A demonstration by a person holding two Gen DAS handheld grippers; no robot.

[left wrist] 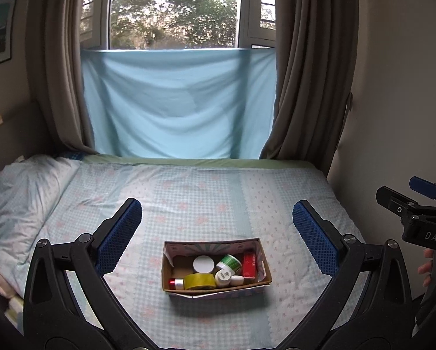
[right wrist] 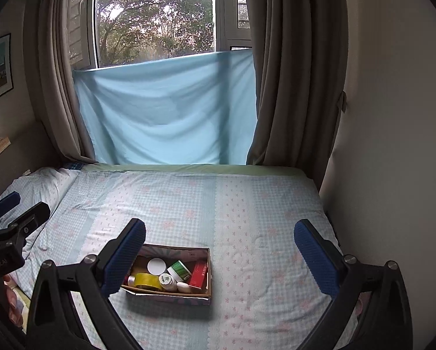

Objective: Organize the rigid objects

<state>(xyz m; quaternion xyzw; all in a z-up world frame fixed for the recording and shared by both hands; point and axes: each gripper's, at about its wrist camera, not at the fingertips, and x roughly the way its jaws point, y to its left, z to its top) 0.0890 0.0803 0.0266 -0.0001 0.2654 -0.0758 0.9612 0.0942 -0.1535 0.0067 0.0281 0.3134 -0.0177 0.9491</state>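
Observation:
A cardboard box sits on the bed and also shows in the right wrist view. Inside it lie a yellow tape roll, a white round lid, a green-labelled jar, a red box, a white bottle and a small red can. My left gripper is open and empty, held above and in front of the box. My right gripper is open and empty, with the box just right of its left finger.
The bed has a blue checked sheet, with a pillow at the left. Curtains and a blue cloth hang under the window behind. A wall borders the bed on the right.

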